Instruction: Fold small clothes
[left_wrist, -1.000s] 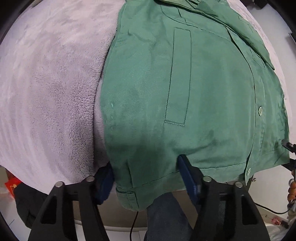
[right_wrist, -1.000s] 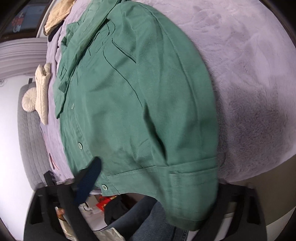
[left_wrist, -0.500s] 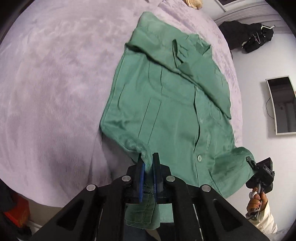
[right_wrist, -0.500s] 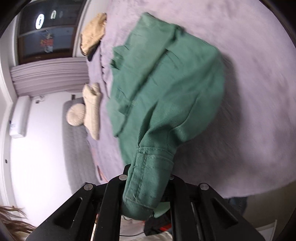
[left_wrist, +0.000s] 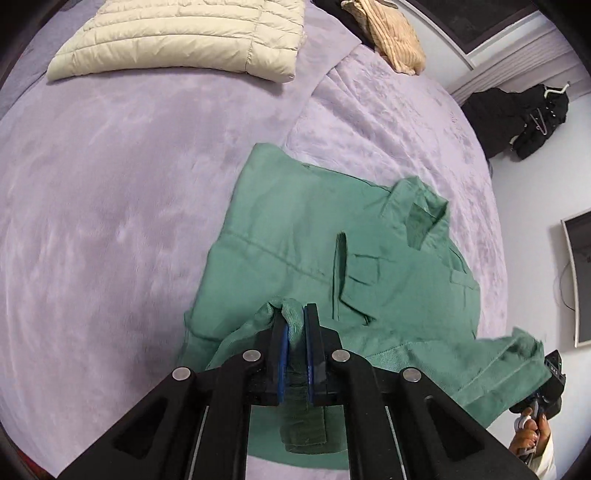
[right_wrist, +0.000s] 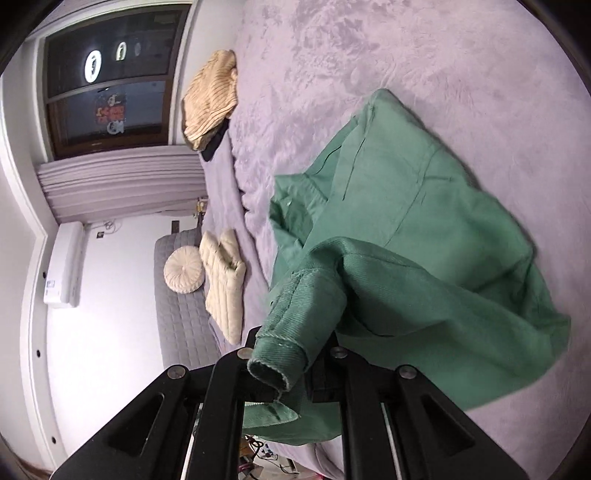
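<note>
Left wrist view: the left gripper (left_wrist: 295, 325) pinches the hem of the green shirt (left_wrist: 295, 236) lifted off the bed (left_wrist: 110, 184), while in the right wrist view the right gripper (right_wrist: 291, 362) clamps the other hem corner, so the bottom-up fold looks barely begun

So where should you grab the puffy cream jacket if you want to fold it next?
Probably by a corner of the cream puffer jacket, at its hem edge nearest the green jacket, coming in low from that side. It lies flat on the purple blanket, so only the thin edges give the fingers something to pinch.
</note>
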